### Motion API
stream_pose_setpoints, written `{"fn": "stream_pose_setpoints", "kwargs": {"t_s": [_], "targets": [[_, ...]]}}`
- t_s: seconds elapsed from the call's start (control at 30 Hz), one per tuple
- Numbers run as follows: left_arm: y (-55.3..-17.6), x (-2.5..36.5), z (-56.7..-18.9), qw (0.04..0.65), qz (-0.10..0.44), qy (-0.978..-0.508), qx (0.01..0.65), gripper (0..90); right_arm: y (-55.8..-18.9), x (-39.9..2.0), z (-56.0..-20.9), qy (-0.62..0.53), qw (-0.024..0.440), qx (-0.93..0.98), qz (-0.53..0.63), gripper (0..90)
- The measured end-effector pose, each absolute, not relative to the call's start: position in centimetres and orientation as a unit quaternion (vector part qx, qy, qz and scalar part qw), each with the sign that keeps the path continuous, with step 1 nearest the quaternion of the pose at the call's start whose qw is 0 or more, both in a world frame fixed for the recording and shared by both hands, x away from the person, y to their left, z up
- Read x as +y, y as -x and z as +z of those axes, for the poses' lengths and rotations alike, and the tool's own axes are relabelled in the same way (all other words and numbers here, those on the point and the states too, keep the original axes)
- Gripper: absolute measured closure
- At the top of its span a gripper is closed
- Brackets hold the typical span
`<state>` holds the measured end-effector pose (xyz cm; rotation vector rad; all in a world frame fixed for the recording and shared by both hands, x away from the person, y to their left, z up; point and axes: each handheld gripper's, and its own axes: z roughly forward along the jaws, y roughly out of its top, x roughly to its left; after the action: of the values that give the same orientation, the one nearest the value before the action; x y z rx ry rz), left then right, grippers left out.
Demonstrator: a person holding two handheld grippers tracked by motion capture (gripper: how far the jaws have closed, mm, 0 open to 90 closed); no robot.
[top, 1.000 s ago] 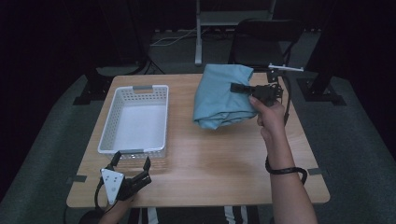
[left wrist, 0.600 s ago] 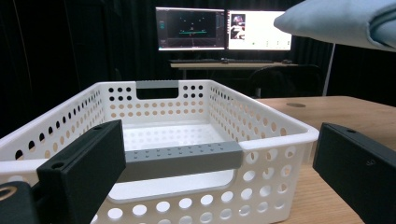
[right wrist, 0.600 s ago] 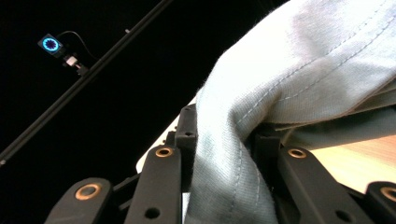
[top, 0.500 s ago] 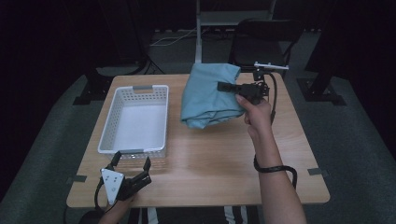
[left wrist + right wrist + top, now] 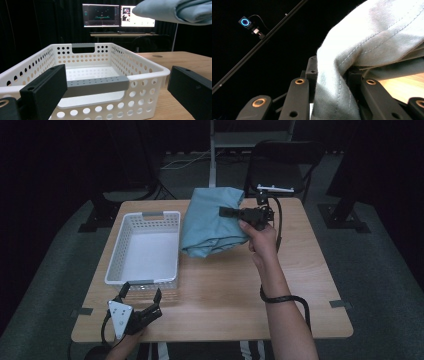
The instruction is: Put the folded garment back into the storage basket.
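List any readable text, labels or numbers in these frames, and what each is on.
Nothing is legible.
Two monitors behind the table: graphics and text, too small and blurred to read.
Right jaw of the left gripper: a faint embossed mark, unreadable.
White basket, blue cloth, table: no print or labels.

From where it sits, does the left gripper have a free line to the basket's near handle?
Probably yes: the left gripper, open, faces the basket's grey handle with nothing between.
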<state>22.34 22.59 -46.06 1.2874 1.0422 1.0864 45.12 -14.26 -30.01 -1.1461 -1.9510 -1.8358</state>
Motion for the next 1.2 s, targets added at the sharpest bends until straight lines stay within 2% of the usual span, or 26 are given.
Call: {"fn": "stream_pose_setpoints", "kwargs": {"t_s": [1.2], "targets": [[-22.2,22.7,-46.1,0.554,0.457,-0.544,0.435,3.8,-46.1,-3.4,-29.2,0.35,0.141,-0.688,-0.62,72.3]]}}
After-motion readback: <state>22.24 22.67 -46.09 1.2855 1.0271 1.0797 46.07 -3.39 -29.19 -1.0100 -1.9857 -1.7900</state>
